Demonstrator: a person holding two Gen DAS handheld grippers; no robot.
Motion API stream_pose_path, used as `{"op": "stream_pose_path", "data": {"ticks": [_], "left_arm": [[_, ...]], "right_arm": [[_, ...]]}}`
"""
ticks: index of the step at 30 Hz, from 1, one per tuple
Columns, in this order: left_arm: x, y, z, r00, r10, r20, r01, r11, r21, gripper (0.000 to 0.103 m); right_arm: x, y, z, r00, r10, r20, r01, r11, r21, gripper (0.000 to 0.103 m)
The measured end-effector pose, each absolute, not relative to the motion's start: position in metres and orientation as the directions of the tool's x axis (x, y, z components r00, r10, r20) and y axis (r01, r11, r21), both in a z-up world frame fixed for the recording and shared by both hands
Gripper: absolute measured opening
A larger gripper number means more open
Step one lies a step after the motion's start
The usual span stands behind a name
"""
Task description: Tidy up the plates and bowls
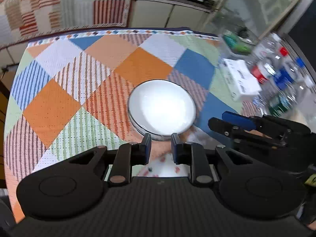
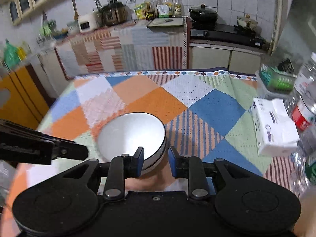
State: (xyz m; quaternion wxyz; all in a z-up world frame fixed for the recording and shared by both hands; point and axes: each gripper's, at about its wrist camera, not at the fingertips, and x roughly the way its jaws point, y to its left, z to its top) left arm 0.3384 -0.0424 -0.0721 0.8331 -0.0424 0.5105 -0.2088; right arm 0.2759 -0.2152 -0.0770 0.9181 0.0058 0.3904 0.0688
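Observation:
A white bowl (image 1: pixel 162 106) with a dark rim sits on the checked tablecloth (image 1: pixel 79 83), near the table's front middle. My left gripper (image 1: pixel 161 145) is open and empty, its blue-padded fingertips just short of the bowl's near rim. The other gripper shows at the right of the left wrist view (image 1: pixel 237 121). In the right wrist view the same bowl (image 2: pixel 132 136) lies just ahead and left of my right gripper (image 2: pixel 155 158), which is open; its left pad (image 2: pixel 139 158) is close to the bowl's near rim. The left gripper's arm (image 2: pixel 39 148) enters from the left.
A white tissue pack (image 2: pixel 274 126) lies at the table's right side. Several plastic bottles (image 2: pixel 304 106) and a green basket (image 2: pixel 276 79) stand beyond it at the right edge. A counter with a stove and pots runs along the far wall.

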Motion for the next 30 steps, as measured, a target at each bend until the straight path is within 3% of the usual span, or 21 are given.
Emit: {"op": "stream_pose_path", "data": {"ticks": [8, 11, 16, 21, 30], "left_arm": [[0.291, -0.049, -0.033, 0.37, -0.432, -0.822, 0.427, 0.865, -0.262, 0.041], [0.273, -0.054, -0.024, 0.362, -0.437, -0.824, 0.466, 0.85, -0.246, 0.042], [0.244, -0.063, -0.017, 0.3, -0.469, -0.831, 0.514, 0.813, -0.273, 0.045], [0.212, -0.075, -0.012, 0.303, -0.457, -0.836, 0.545, 0.803, -0.241, 0.048], [0.169, -0.104, -0.026, 0.262, -0.452, -0.853, 0.584, 0.778, -0.233, 0.054]], "right_arm": [[0.204, -0.241, -0.037, 0.673, 0.153, -0.724, -0.157, 0.986, 0.061, 0.034], [0.18, -0.254, -0.027, 0.667, 0.158, -0.728, -0.153, 0.985, 0.074, 0.037], [0.135, -0.278, -0.013, 0.7, 0.137, -0.701, -0.09, 0.99, 0.104, 0.059], [0.106, -0.291, -0.015, 0.683, 0.106, -0.723, -0.048, 0.994, 0.1, 0.068], [0.072, -0.324, -0.027, 0.633, 0.068, -0.771, 0.03, 0.993, 0.112, 0.073]]}}
